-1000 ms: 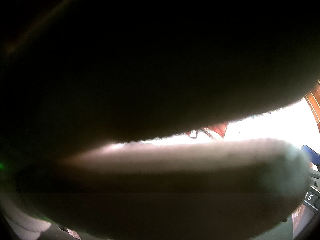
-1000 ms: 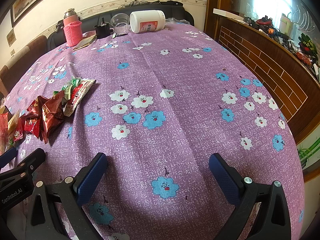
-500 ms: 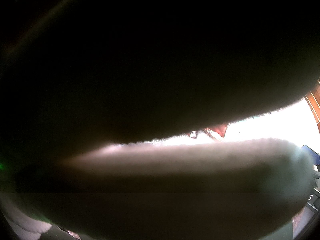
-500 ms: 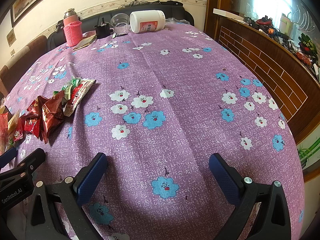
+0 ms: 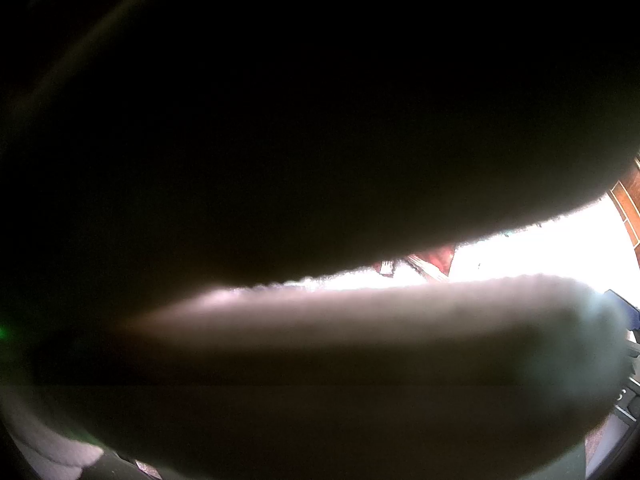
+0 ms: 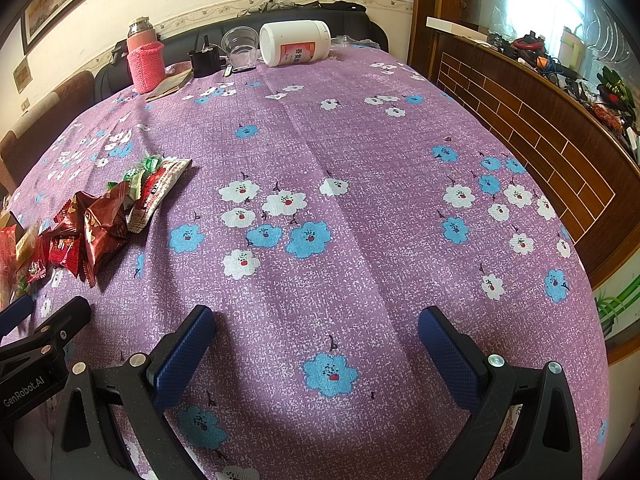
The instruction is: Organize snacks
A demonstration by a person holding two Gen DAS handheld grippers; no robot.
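Observation:
A pile of snack packets (image 6: pixel 92 220), dark red, bright red and green-and-white, lies on the purple flowered tablecloth (image 6: pixel 360 140) at the left. My right gripper (image 6: pixel 316 340) is open and empty, low over the near middle of the table, to the right of the pile. The left gripper's black frame and one blue pad (image 6: pixel 16 314) show at the far left edge, near the pile. The left wrist view is almost wholly blocked by a dark blurred shape (image 5: pixel 320 120) right at the lens. Only a bright sliver with a bit of red packet (image 5: pixel 432 258) shows there.
At the far end of the table stand a pink-sleeved flask (image 6: pixel 145 60), a clear plastic cup (image 6: pixel 240 46), a small black object (image 6: pixel 206 62) and a white jar lying on its side (image 6: pixel 296 42). A brick-patterned wooden counter (image 6: pixel 540 128) runs along the right.

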